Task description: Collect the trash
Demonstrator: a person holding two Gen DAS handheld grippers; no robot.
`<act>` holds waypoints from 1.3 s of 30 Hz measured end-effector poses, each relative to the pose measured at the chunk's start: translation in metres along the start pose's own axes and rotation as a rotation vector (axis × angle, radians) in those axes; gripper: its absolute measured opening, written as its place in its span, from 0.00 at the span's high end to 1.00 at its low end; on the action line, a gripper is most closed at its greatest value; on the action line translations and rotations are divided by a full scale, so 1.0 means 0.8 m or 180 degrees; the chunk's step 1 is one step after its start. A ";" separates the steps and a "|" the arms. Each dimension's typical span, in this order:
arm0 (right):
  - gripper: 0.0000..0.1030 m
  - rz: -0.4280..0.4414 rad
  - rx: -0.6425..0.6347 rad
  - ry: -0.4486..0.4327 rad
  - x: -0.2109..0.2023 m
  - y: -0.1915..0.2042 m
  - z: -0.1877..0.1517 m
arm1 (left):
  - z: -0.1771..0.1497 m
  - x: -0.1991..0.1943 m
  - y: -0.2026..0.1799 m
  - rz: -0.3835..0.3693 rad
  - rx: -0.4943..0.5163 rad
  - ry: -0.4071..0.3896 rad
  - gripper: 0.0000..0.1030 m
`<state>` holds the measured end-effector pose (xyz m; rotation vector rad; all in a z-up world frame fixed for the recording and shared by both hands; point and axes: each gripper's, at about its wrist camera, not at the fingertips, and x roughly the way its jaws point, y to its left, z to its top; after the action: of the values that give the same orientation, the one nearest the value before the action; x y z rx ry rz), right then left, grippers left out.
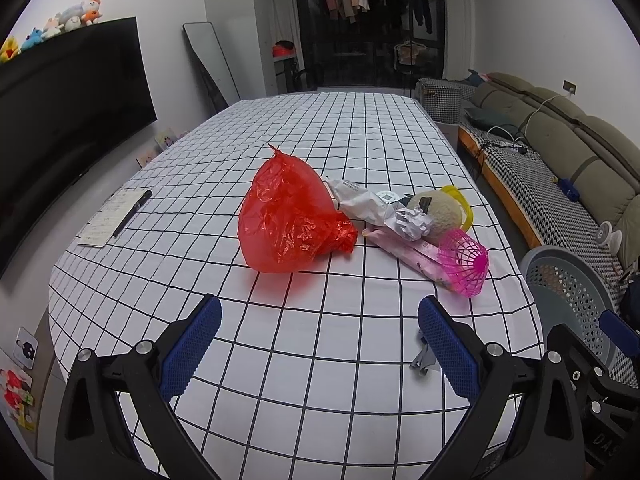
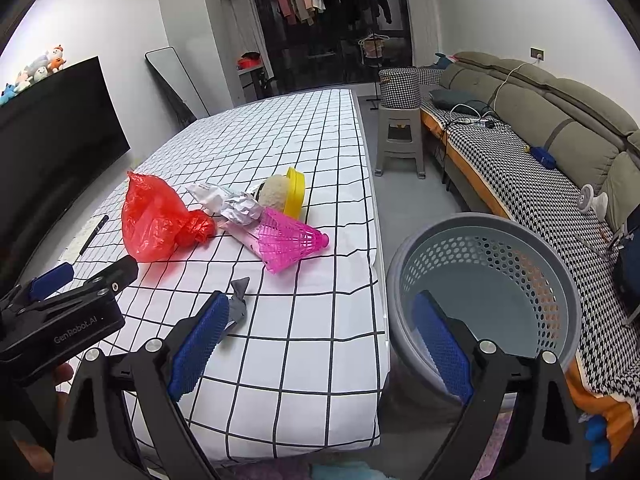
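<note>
the counter, under a white cloth ruled in a thin black grid, fills most of both views, and the trash sits bunched toward its right edge, which looks handy for the grey perforated plastic basket standing on the floor just off that edge and appearing empty. largest of the pile is a red plastic bag, thin, crinkled and puffed with air, one end twisted into a knot. touching it on the side nearer the right edge lie a crumpled white wrapper, a flat pink packet and a balled wad of printed paper, all soft and creased. behind them rests a round, fuzzy beige ball against a yellow plastic lid. a pink plastic shuttlecock, a stiff lattice cone, lies on its side nearest the right edge. apart, close to the near edge, is a small grey twisted scrap.

the left claw hovers low over the near edge, released and holding nothing, aimed at the bag. the right claw is likewise released and empty, straddling the right edge between scrap and basket.
</note>
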<state>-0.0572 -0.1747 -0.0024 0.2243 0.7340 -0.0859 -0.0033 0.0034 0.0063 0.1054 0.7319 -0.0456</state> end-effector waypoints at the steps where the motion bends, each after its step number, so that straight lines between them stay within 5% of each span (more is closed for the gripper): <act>1: 0.13 0.0001 -0.0002 0.0002 0.000 0.000 0.000 | 0.000 0.000 0.000 0.0001 0.0000 0.0000 0.06; 39: 0.13 0.0021 -0.0007 0.0022 0.007 0.000 -0.003 | -0.002 0.003 0.002 0.0021 0.0005 0.0012 0.06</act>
<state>-0.0548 -0.1739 -0.0082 0.2249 0.7401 -0.0782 -0.0025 0.0050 0.0036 0.1095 0.7353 -0.0398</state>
